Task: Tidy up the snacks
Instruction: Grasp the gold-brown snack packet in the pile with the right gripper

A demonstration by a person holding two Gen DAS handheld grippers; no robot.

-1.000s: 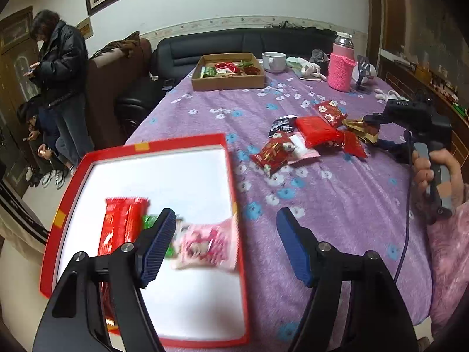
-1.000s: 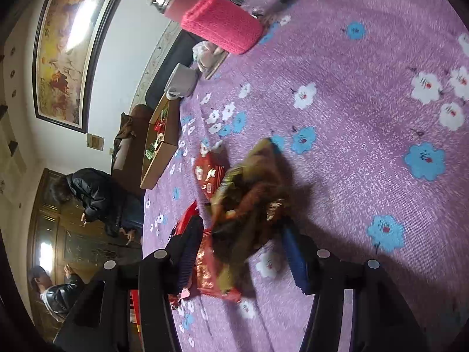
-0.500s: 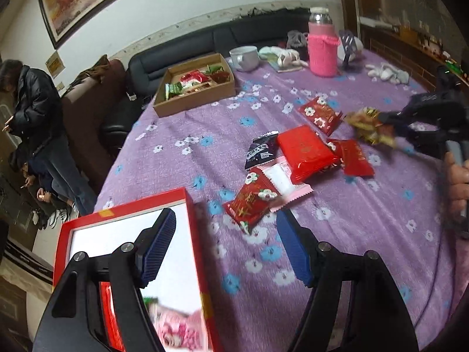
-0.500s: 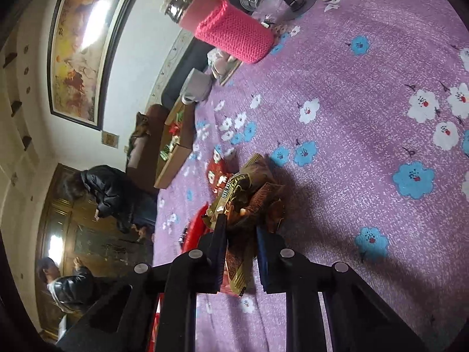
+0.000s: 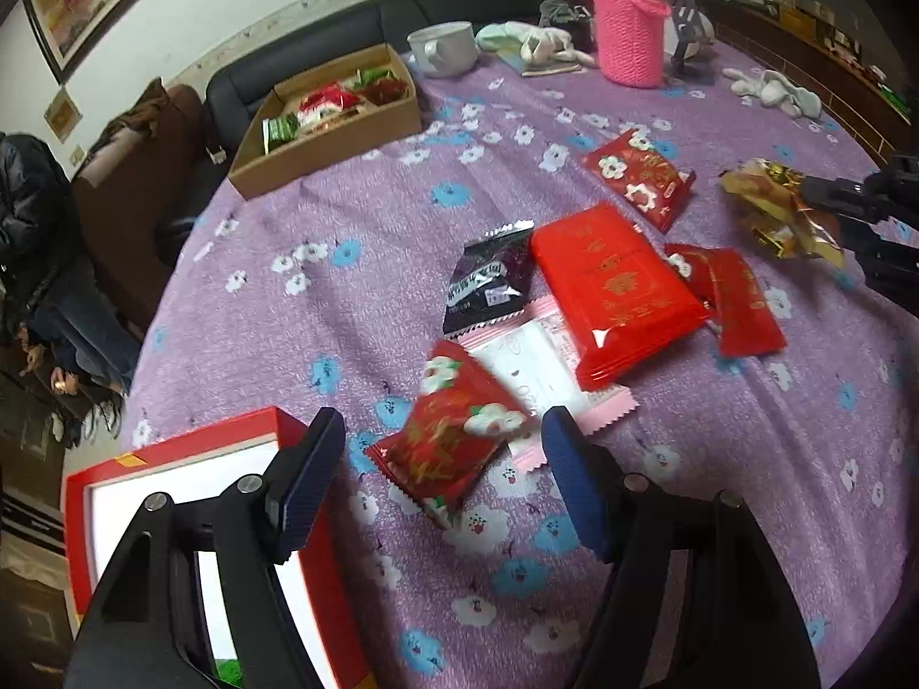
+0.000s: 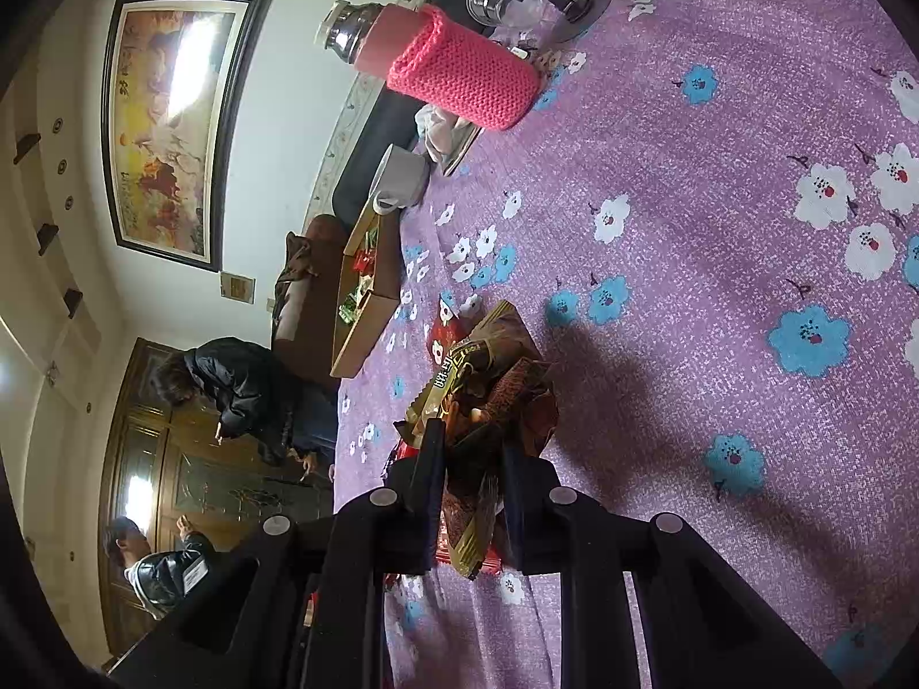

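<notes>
My left gripper point(image 5: 442, 462) is open just above a red flowered snack packet point(image 5: 451, 439) that lies between its blue fingers point(image 5: 566, 473). Beyond it lie a pink-edged white packet point(image 5: 531, 364), a black packet point(image 5: 488, 281), a big red pack point(image 5: 614, 293) and two more red packets point(image 5: 741, 301) point(image 5: 640, 175). The red-rimmed white tray point(image 5: 172, 459) sits at lower left. My right gripper point(image 6: 468, 448) is shut on a brown-gold snack bag point(image 6: 488, 367), lifted off the cloth; the bag point(image 5: 775, 212) and gripper also show at the right of the left wrist view.
A cardboard box point(image 5: 339, 138) with sorted snacks stands at the far left of the purple flowered cloth point(image 5: 746, 488). Behind it are a white mug point(image 5: 445, 49), a pink knit-covered flask point(image 5: 629, 37) and soft toys point(image 5: 772, 89). People stand by a sofa point(image 5: 275, 74) at left.
My left gripper swung from over the tray to the snack pile, now straddling the red flowered packet. My right gripper closed on the brown-gold bag and raised it slightly.
</notes>
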